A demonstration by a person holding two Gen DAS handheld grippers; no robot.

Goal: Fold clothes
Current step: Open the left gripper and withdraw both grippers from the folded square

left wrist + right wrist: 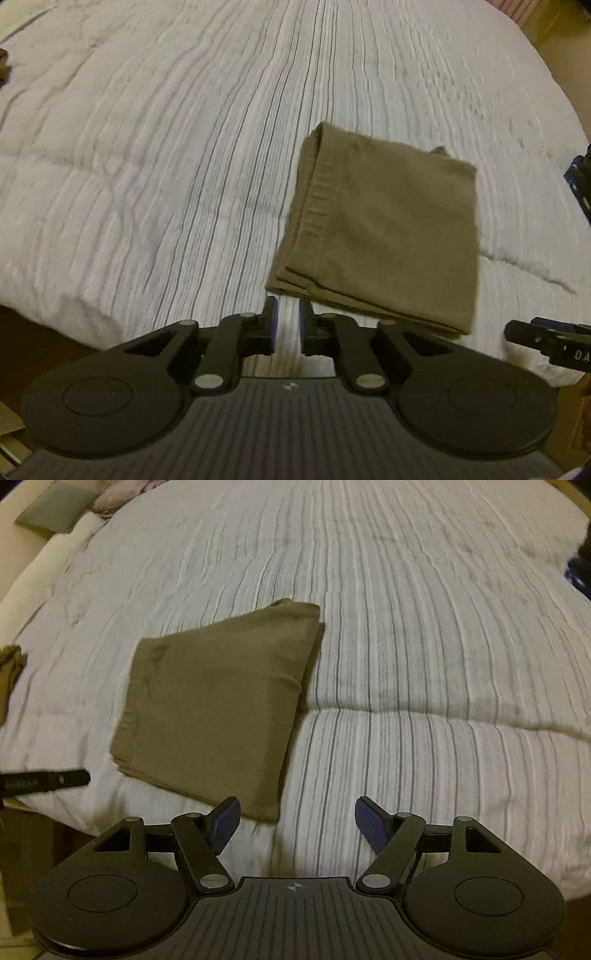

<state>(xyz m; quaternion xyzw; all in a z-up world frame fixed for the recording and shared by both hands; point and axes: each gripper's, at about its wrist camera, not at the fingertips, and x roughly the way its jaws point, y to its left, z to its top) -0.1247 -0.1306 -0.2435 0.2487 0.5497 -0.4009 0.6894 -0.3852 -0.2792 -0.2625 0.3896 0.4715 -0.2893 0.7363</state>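
Note:
An olive-brown garment (380, 236) lies folded into a flat rectangle on the striped white bedspread (166, 147). It also shows in the right wrist view (214, 709). My left gripper (287, 314) is just in front of the garment's near left corner, its jaws a narrow gap apart with nothing between them. My right gripper (295, 816) is open wide and empty, just in front of the garment's near right corner. The right gripper's finger shows at the right edge of the left wrist view (546, 339). The left gripper's finger shows at the left edge of the right wrist view (44, 781).
Another olive cloth (9, 672) lies at the bed's left edge. A grey pillow (55, 507) and a pinkish bundle (122, 494) sit at the far left corner. The bed's near edge (74, 317) drops to a brown floor. A dark blue object (580, 173) is at the right.

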